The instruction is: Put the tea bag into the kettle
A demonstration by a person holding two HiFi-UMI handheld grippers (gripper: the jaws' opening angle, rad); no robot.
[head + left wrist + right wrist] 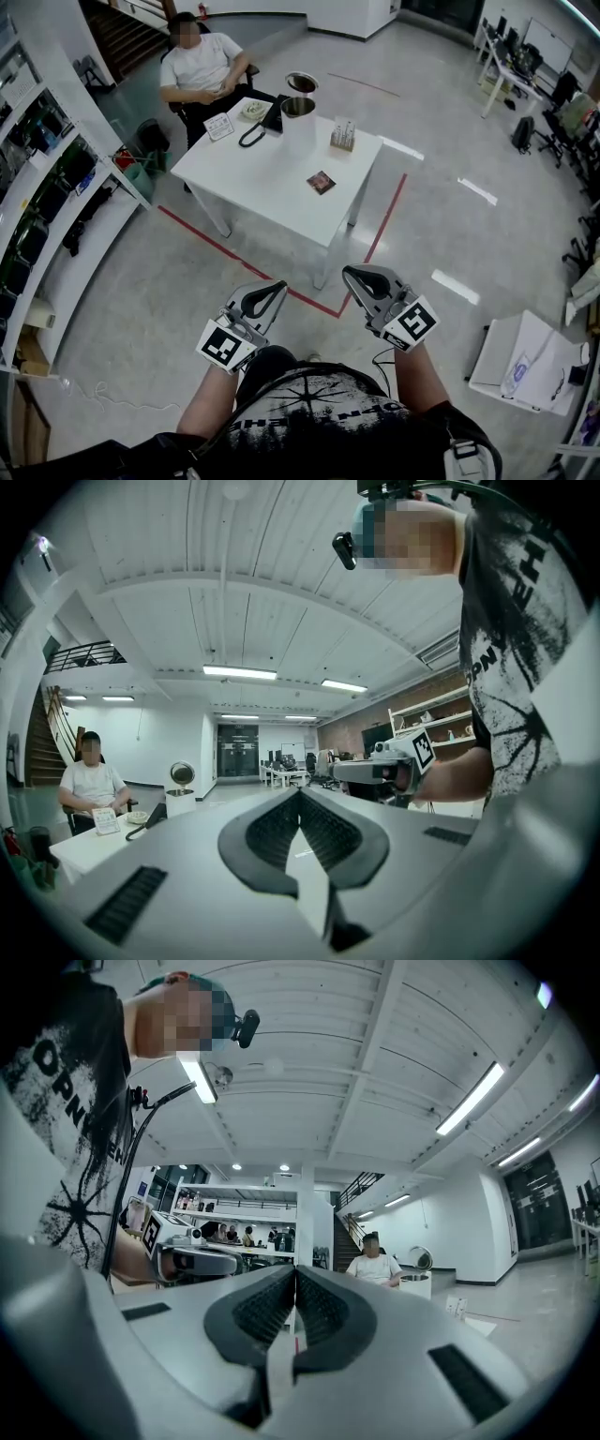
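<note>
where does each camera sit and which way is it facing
Head view: on the person's head, looking steeply down at the white table; shows both forearms, left gripper, right gripper.
Left gripper view: on the left gripper, facing level across the room; shows its shut jaws, the person's torso.
Right gripper view: on the right gripper, level too; shut jaws, torso.
Shared: both see the seated person and kettle.

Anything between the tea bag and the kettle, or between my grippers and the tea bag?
Nothing visible. Bare table lies between the tea bag and the kettle, whose lid stands open; the small rack stands aside. The left gripper and right gripper are short of the table.
</note>
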